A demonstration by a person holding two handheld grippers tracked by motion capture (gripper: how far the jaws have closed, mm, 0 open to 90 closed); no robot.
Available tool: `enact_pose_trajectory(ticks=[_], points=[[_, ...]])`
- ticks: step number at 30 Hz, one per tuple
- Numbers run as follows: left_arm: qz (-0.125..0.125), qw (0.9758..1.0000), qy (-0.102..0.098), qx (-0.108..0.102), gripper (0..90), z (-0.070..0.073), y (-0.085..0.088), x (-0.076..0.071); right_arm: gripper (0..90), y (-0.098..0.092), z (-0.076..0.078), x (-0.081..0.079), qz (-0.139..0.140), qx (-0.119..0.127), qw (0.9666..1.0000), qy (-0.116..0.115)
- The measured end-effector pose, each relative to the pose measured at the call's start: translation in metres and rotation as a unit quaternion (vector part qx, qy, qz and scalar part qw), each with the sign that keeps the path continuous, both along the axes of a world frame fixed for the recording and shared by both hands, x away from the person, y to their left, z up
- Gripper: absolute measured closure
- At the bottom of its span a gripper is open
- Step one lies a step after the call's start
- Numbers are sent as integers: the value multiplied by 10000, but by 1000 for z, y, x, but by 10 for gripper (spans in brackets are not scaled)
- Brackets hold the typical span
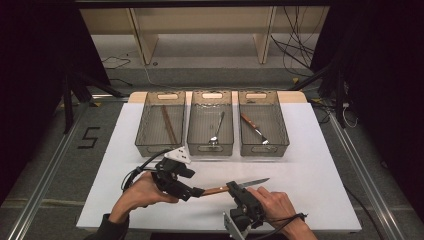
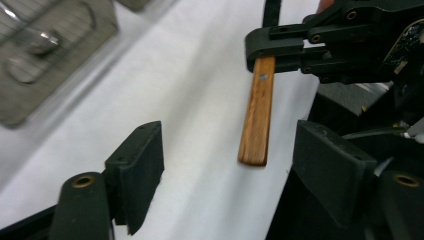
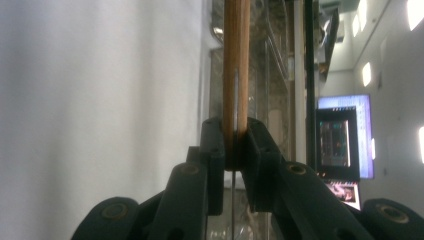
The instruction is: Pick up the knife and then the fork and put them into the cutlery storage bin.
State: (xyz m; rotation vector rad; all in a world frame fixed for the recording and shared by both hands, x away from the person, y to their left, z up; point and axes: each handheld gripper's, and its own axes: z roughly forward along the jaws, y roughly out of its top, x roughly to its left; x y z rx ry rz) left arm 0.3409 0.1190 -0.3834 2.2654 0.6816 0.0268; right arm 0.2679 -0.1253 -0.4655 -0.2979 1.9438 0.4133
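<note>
Passing knife (image 1: 235, 188) above desk (image 1: 310, 165): our right gripper (image 1: 233, 188) fingers clench handle near blade; left gripper (image 2: 227, 165) fingers released, straddling handle butt; knife axis runs hand to hand

Wooden knife handle (image 2: 257, 116) — between open claw (image 2: 227, 165)

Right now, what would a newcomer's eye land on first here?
The knife with a wooden handle, low in the middle of the white table: the right gripper is clamped on it while the left gripper stands open around the handle's end. Behind it sit three grey bins in a row, the left one holding a brown stick, the middle a spoon, the right another knife.
</note>
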Motion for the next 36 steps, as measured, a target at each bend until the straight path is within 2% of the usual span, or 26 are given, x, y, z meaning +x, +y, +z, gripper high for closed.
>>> enact_pose_trajectory(ticks=[5,7,10,12,15,17,18,20,21,23,24,27,28,30,31,32,33,34,35,36], points=[[291,9989,-256,-261,245,4,11,2,813,-13,9,10,-280,137,9994,132],[353,9983,-350,-321,234,4,14,3,812,-20,13,16,-365,287,9986,242],[445,9972,-474,-360,226,2,17,4,812,-29,20,24,-546,503,9965,381],[531,9964,-517,-402,219,0,19,5,812,-35,27,29,-663,758,9935,536],[598,9959,-552,-384,214,-4,21,5,812,-42,37,36,-855,1099,9871,787],[654,9952,-589,-418,214,-7,22,5,812,-46,44,43,-990,1470,9779,1105],[676,9949,-608,-435,214,-8,23,4,812,-48,48,46,-1105,1630,9721,1274],[742,9938,-671,-481,211,-11,25,3,812,-53,56,55,-1241,1974,9592,1600],[796,9931,-688,-522,209,-13,26,3,812,-56,60,59,-1298,2171,9507,1793],[866,9920,-723,-569,209,-16,28,2,812,-63,67,69,-1392,2579,9301,2216],[892,9914,-752,-586,208,-17,30,1,812,-67,71,75,-1445,2765,9186,2427],[975,9901,-797,-627,203,-21,33,-1,812,-79,81,91,-1610,3281,8801,3032],[1025,9891,-818,-674,203,-23,34,-3,811,-82,83,97,-1652,3430,8682,3183],[1016,9893,-826,-646,202,-28,34,-5,812,-89,87,107,-1706,3655,8473,3455],[1026,9893,-868,-575,201,-31,33,-6,812,-91,89,112,-1741,3788,8354,3582],[1044,9891,-897,-523,199,-33,33,-6,812,-94,90,117,-1745,3897,8258,3684],[1065,9889,-896,-512,199,-36,33,-7,811,-96,91,122,-1785,4007,8140,3808],[1086,9886,-893,-537,199,-38,34,-8,811,-99,92,126,-1807,4112,8038,3902],[1097,9883,-899,-558,199,-40,34,-8,812,-101,93,130,-1809,4209,7945,3986],[1112,9879,-915,-577,199,-42,34,-9,811,-103,94,134,-1827,4281,7868,4052]])
